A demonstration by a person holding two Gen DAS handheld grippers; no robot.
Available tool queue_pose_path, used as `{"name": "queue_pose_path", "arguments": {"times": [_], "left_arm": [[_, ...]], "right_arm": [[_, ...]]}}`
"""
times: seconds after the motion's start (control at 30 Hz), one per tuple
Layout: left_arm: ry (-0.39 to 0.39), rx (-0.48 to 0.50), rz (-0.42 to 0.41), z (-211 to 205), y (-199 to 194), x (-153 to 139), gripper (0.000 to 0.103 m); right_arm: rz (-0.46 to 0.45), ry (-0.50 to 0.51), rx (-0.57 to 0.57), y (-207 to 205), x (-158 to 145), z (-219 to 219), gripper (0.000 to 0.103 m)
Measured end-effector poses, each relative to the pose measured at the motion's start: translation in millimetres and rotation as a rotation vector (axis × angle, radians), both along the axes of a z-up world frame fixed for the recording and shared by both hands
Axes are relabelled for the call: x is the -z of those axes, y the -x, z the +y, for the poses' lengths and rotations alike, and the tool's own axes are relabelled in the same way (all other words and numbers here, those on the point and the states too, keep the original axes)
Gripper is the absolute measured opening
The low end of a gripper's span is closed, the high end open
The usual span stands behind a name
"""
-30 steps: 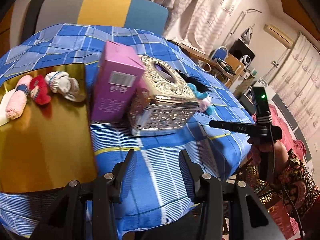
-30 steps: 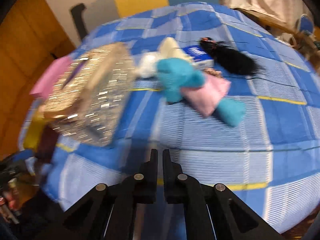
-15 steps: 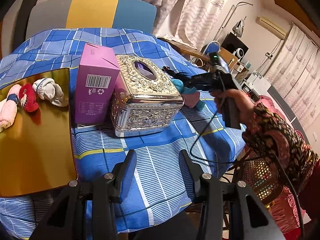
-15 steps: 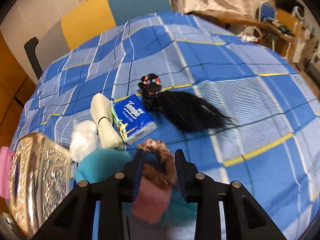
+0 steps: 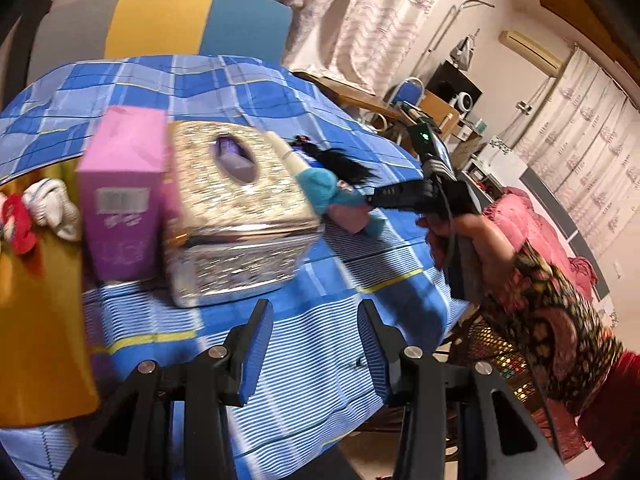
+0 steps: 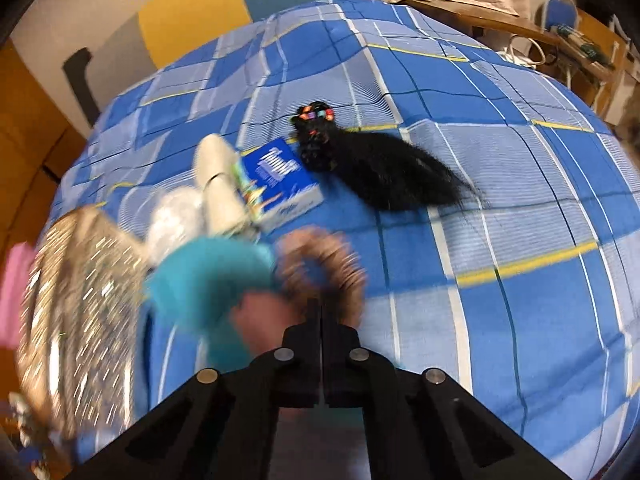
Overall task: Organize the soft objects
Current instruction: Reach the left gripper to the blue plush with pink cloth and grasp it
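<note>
A blue checked cloth point(image 5: 312, 360) is covering the table right under the tongs. Beyond the table, a chair point(image 5: 160, 20) with grey, yellow and blue stripes is standing by a pale wall. Patterned curtains point(image 5: 352, 12) are hanging behind it and more are hanging far off to the right. A wooden desk point(image 6: 500, 20) and a small blue chair point(image 6: 562, 12) are sitting far behind, in warm light.

text: none legible | blue tissue pack point(image 6: 280, 178): print blurred | pink box point(image 5: 122, 196): barcode only
</note>
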State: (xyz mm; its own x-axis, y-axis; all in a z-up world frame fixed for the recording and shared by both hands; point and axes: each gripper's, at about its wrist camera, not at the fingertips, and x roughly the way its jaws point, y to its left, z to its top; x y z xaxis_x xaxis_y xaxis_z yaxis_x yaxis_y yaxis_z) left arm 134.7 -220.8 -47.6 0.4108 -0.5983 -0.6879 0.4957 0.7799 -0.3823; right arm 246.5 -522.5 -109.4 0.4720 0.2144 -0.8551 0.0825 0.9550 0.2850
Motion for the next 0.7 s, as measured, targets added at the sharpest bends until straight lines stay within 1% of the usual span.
{"name": "queue_pose_path", "arguments": {"times": [0.07, 0.1, 0.17, 0.2, 0.23, 0.27, 0.3, 0.33, 0.37, 0.43, 0.47, 0.53, 0.6, 0.63, 0.67, 0.7], "left_arm": [[0.007, 0.023, 0.005, -13.9, -2.0, -1.7, 0.044], [0.007, 0.034, 0.01, -21.5, -2.9, -2.2, 0.044], [0.015, 0.055, 0.023, -37.6, -4.8, -4.2, 0.044], [0.021, 0.066, 0.024, -45.3, -5.2, -5.5, 0.044], [0.024, 0.078, 0.021, -52.8, -5.8, -7.4, 0.044], [0.024, 0.085, 0.016, -58.9, -5.9, -9.3, 0.044], [0.031, 0.087, 0.013, -63.3, -5.6, -11.1, 0.044], [0.04, 0.087, 0.013, -67.6, -6.4, -12.4, 0.044], [0.043, 0.083, 0.016, -72.0, -8.0, -13.0, 0.044], [0.033, 0.068, 0.023, -76.7, -11.6, -13.1, 0.044], [0.029, 0.061, 0.026, -77.6, -13.2, -13.1, 0.044], [0.02, 0.047, 0.022, -77.2, -16.1, -13.9, 0.044], [0.009, 0.036, 0.02, -76.5, -18.7, -14.5, 0.044], [0.009, 0.034, 0.023, -76.5, -20.5, -14.2, 0.044], [0.008, 0.031, 0.025, -77.2, -22.2, -14.2, 0.044], [0.008, 0.03, 0.028, -78.1, -23.6, -14.2, 0.044]], "right_arm": [[-0.015, -0.02, -0.019, 17.3, -4.0, -4.2, 0.0], [-0.024, -0.011, -0.022, 26.5, -6.2, -6.5, 0.0], [-0.044, -0.001, 0.001, 34.2, -6.2, -15.1, 0.0], [-0.071, -0.004, 0.025, 36.7, -8.3, -23.6, 0.0], [-0.091, 0.002, 0.038, 34.6, -9.5, -28.1, 0.001], [-0.096, 0.008, 0.059, 29.1, -10.0, -33.5, 0.005], [-0.094, -0.008, 0.072, 21.7, -9.6, -37.0, 0.005], [-0.095, -0.055, 0.076, 10.5, -7.5, -39.6, 0.006], [-0.097, -0.057, 0.075, 0.7, -6.4, -39.6, 0.021], [-0.088, 0.003, 0.079, -20.6, 0.3, -34.4, 0.039], [-0.071, 0.011, 0.075, -32.6, 6.2, -30.8, 0.04], [-0.028, 0.013, 0.073, -51.2, 18.5, -25.4, 0.04], [0.025, 0.061, 0.07, -66.3, 33.0, -18.7, 0.04], [0.017, 0.08, 0.064, -66.7, 34.2, -17.5, 0.039], [0.005, 0.118, 0.053, -66.3, 32.9, -15.1, 0.024], [0.01, 0.137, 0.045, -65.7, 33.1, -15.2, 0.011]]}}
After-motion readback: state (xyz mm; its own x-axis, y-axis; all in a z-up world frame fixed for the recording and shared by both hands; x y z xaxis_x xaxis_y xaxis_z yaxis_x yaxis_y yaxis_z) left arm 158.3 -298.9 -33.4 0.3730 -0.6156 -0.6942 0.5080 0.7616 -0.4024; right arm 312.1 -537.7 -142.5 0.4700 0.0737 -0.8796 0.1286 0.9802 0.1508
